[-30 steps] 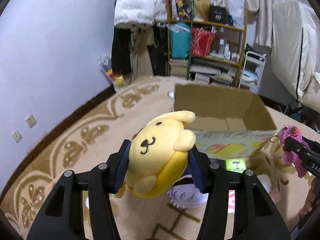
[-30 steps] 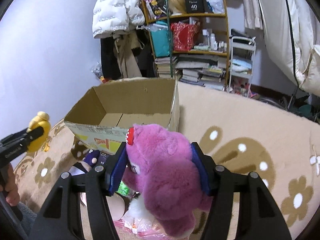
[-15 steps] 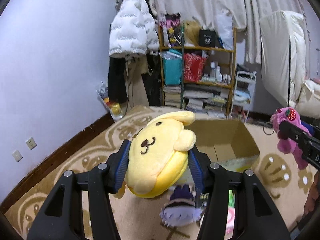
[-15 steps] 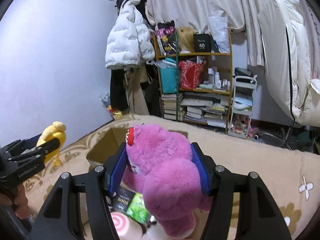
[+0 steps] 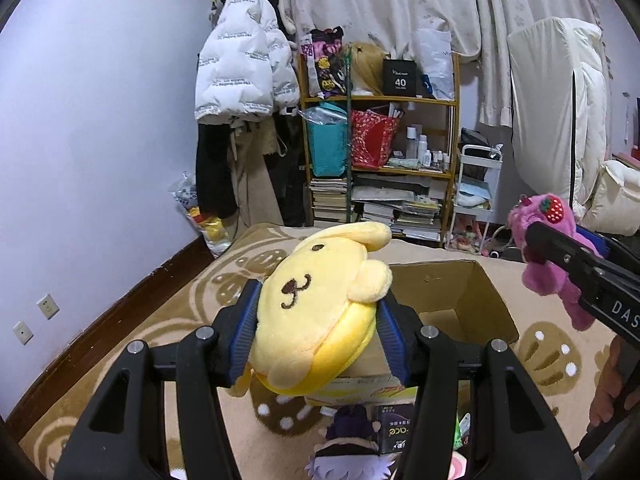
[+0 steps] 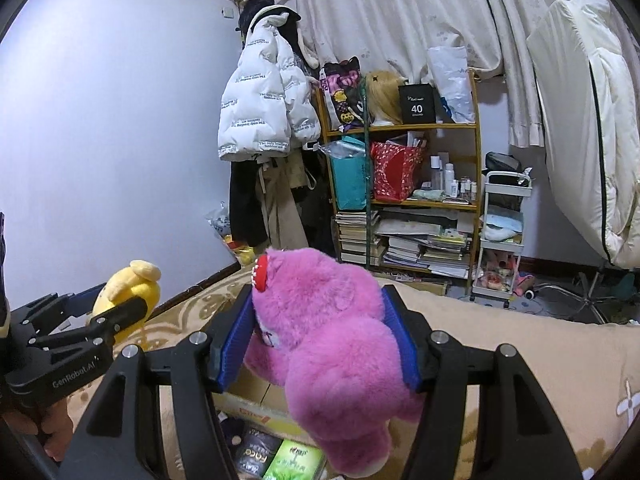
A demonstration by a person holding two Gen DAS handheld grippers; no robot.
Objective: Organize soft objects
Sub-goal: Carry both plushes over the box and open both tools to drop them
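Observation:
My left gripper (image 5: 316, 328) is shut on a yellow dog plush (image 5: 320, 312) and holds it in the air in front of an open cardboard box (image 5: 452, 304) on the carpet. My right gripper (image 6: 320, 336) is shut on a pink furry bear plush (image 6: 332, 344) with a red strawberry tag. The pink plush also shows at the right of the left wrist view (image 5: 548, 248). The yellow plush also shows at the left of the right wrist view (image 6: 128, 296). Only a strip of the box (image 6: 256, 404) shows under the pink plush.
A purple-haired doll (image 5: 352, 440), a dark packet (image 5: 394, 428) and a green packet (image 6: 292, 460) lie on the patterned beige carpet (image 5: 160, 344) in front of the box. A cluttered wooden shelf (image 5: 380, 160), hanging coats (image 5: 244, 68) and a white cart (image 5: 476, 196) stand by the far wall.
Both grippers have risen and tilted upward with their plush toys held. The box and carpet have dropped lower in both views and more of the far wall shows.

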